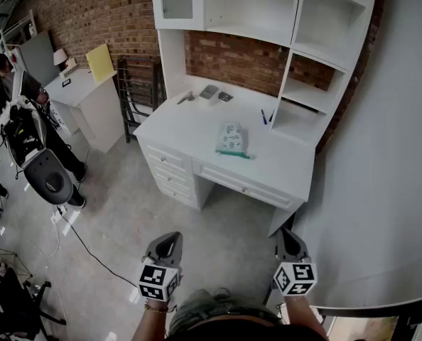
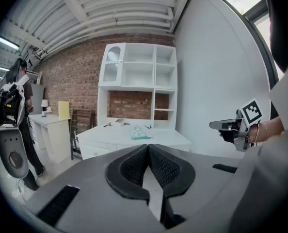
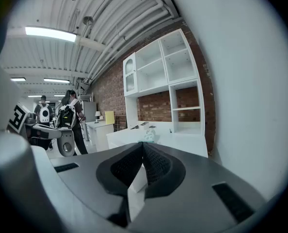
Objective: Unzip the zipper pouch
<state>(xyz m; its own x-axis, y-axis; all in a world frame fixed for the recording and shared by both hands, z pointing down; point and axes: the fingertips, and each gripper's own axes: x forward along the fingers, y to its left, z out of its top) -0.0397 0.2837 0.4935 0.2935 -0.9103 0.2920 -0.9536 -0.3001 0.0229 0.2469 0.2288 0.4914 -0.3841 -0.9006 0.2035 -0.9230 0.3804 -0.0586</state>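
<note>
The zipper pouch [image 1: 231, 140], pale with green print and a teal zipper edge facing me, lies flat on the white desk [image 1: 190, 130]. It shows small in the left gripper view [image 2: 139, 132] and the right gripper view [image 3: 149, 136]. Both grippers are held low near my body, well short of the desk. My left gripper [image 1: 170, 241] is shut with nothing in it, jaws touching at the tips [image 2: 147, 146]. My right gripper [image 1: 284, 236] is also shut and empty, with jaws meeting [image 3: 143, 144].
A white hutch [image 1: 268, 20] with open shelves stands on the desk's back. Small items [image 1: 209, 93] and pens [image 1: 266, 116] lie near it. A person [image 1: 12, 105] stands at far left by a second white desk [image 1: 83, 94]. A curved white wall [image 1: 388, 155] runs along my right.
</note>
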